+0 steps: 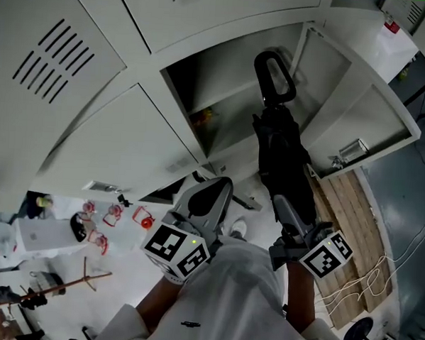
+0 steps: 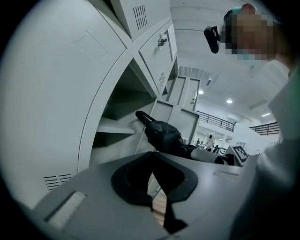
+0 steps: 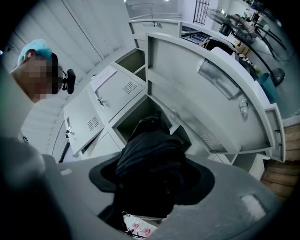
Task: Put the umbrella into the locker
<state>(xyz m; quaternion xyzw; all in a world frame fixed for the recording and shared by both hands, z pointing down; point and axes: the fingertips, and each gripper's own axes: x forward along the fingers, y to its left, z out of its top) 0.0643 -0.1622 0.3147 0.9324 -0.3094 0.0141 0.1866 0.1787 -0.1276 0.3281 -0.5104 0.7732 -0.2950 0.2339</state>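
The right claw (image 1: 283, 205) clamps the umbrella (image 1: 281, 155) — handle at the open locker (image 1: 331, 65) — left claw (image 1: 218, 189) together, empty.

The locker (image 1: 232, 74) is smooth sheet metal in pale grey paint with a soft satin sheen, and the planks (image 1: 355, 230) beside its open door are bare, grainy wood. At the locker's opening, the umbrella (image 1: 284, 162) is matt black cloth, creased and bunched, with a glossy black plastic handle (image 1: 274, 75). In front of the locker, the left gripper (image 1: 215, 191) and right gripper (image 1: 287, 209) have smooth matt grey plastic shells.
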